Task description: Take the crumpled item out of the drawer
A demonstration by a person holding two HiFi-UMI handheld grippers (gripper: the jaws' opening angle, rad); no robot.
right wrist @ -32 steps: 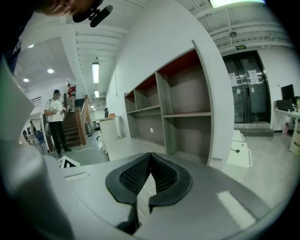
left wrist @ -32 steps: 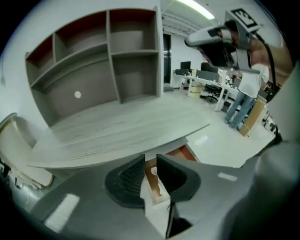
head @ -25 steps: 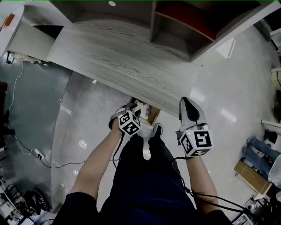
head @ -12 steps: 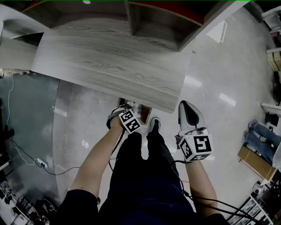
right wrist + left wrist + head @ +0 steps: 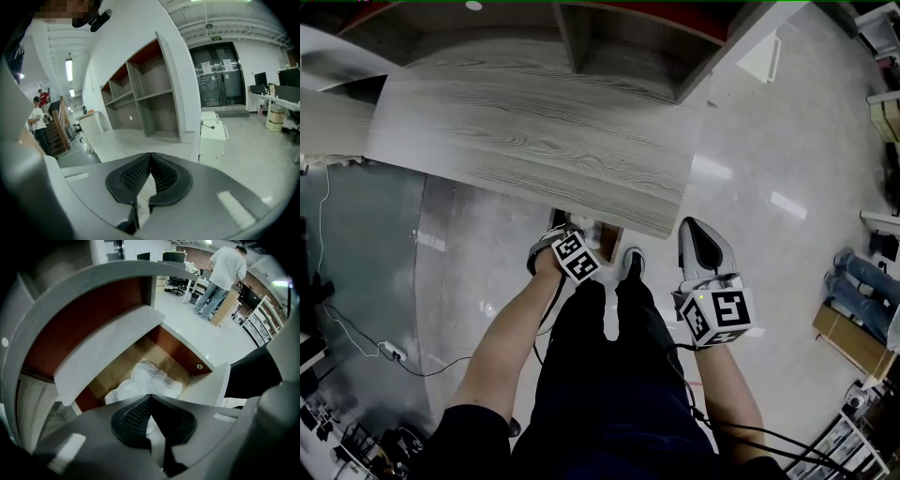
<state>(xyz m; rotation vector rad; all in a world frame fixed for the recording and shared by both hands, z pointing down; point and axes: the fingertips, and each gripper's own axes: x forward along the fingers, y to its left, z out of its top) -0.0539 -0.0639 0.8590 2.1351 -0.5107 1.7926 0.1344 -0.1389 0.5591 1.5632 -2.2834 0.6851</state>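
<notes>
Pale glossy floor (image 5: 750, 234) in an open office. A grey wood-grain desk top (image 5: 534, 141) spans the head view, with a thin dark cable (image 5: 356, 319) trailing over the darker floor on the left. That view gives only a sliver of the open brown-lined drawer (image 5: 178, 348) under the desk edge. The left gripper view looks straight into it: the crumpled white item (image 5: 150, 378) lies on the drawer floor. The left gripper (image 5: 150, 397) points down just over it, jaws just closed and tips together. Cannot tell whether a fold is pinched. Same view: a person in a white shirt (image 5: 225, 273) at far desks. The right gripper (image 5: 150, 157) is held beside the desk, jaws together on nothing. Its view alone shows the grey open shelf unit (image 5: 150, 103), the dark glass double doors (image 5: 218, 75) and a small green sign (image 5: 216, 38) above them. The sign and the door notices are too small to read.
</notes>
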